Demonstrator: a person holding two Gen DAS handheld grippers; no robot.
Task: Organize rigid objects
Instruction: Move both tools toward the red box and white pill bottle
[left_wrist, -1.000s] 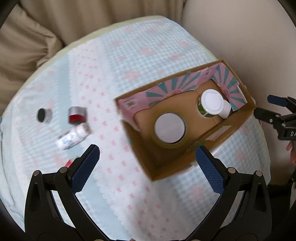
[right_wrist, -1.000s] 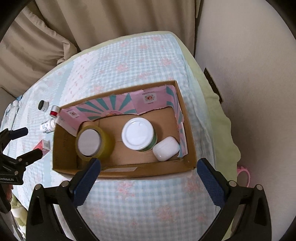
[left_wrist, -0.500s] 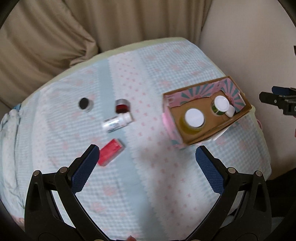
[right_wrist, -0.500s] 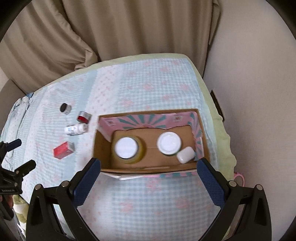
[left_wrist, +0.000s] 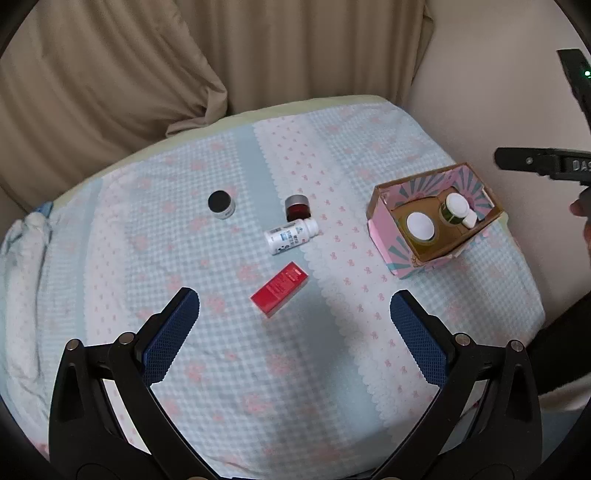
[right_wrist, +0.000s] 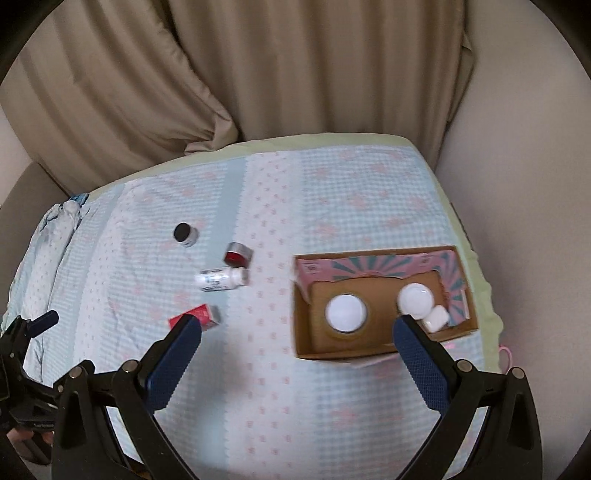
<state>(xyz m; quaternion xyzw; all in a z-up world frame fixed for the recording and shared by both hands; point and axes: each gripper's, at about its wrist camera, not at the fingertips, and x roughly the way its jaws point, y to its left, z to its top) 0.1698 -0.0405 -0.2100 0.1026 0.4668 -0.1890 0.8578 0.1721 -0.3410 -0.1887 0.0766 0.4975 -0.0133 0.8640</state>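
4 loose items lie on the checked blue-and-pink cloth (left_wrist: 229, 369) covering the bed: a red box (left_wrist: 279, 289) lying flat, a white bottle (left_wrist: 290, 236) on its side just beyond it, a small red jar with a silver lid (left_wrist: 297, 206) touching or just beside the bottle's cap end, and a black-lidded jar (left_wrist: 221, 204) standing apart to the left; well to the right of them sits an open cardboard box (left_wrist: 380, 206) with pink and teal patterned flaps, near the bed's right edge; inside it are 3 things: a wide jar with a white lid (left_wrist: 420, 227) at the left, a green jar with a white lid (left_wrist: 454, 208) toward the right, and a small white case (left_wrist: 470, 220) touching or just beside the green jar; the left gripper (left_wrist: 294, 310) hangs above the cloth with its jaws spread wide and nothing between them, the red box lying just ahead of the gap; the right gripper (right_wrist: 297, 334) is likewise held above the bed with jaws spread and empty, its right blue pad (right_wrist: 417, 350) overlapping the cardboard box's near wall in the right wrist view; beige curtains (right_wrist: 258, 74) hang behind the bed; a crumpled cloth (left_wrist: 26, 236) lies at the bed's left edge.
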